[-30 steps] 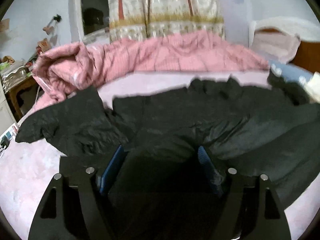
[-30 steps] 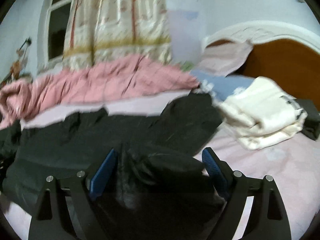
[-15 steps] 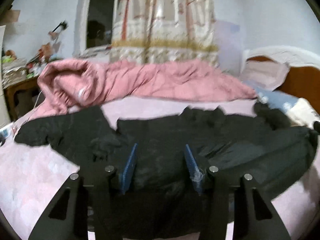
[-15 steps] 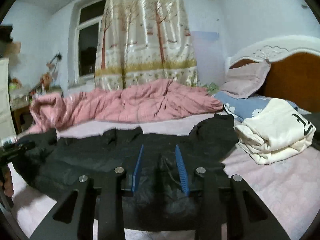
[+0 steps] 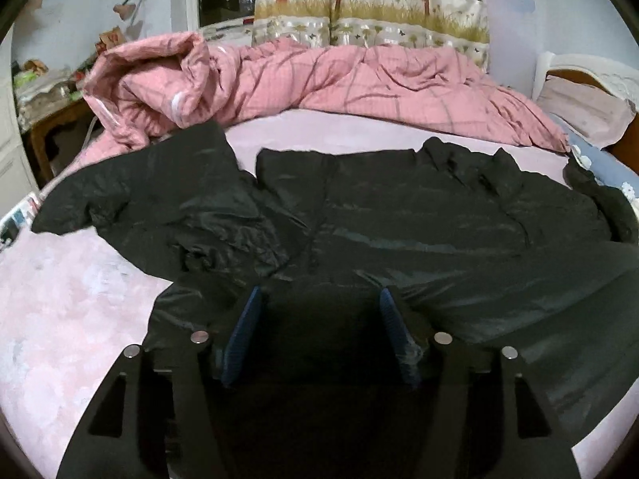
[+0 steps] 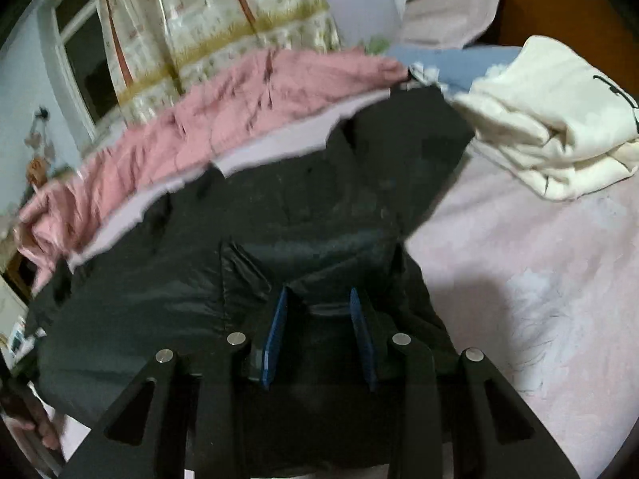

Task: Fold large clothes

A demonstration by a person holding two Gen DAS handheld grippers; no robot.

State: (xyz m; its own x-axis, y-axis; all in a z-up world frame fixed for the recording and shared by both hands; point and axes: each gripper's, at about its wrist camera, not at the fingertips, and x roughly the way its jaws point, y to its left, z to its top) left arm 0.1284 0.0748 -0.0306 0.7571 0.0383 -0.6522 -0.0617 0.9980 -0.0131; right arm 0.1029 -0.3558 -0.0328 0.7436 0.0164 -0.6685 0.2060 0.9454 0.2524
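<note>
A large black puffy jacket [image 5: 399, 219] lies spread across the bed, one sleeve flung out to the left. My left gripper [image 5: 319, 311] sits low over its near hem. Its jaws are opening, with dark fabric lying between the blue pads [image 5: 243, 319]; no clear pinch shows. In the right wrist view the jacket [image 6: 299, 199] runs away to the left, and my right gripper [image 6: 317, 307] is shut on a bunched fold at its near edge. The right wrist view is tilted.
A crumpled pink quilt [image 5: 359, 80] lines the far side of the bed. Folded cream clothing [image 6: 551, 119] rests on the pink sheet [image 6: 519, 259] to the right, near a pillow [image 5: 587, 111] and wooden headboard [image 6: 559, 8]. A hand [image 6: 40, 427] shows at lower left.
Both jaws narrowed onto the jacket and lifted, then came back down toward the bed. The left jaws have since widened again; the right stay narrow on the fold and have rolled.
</note>
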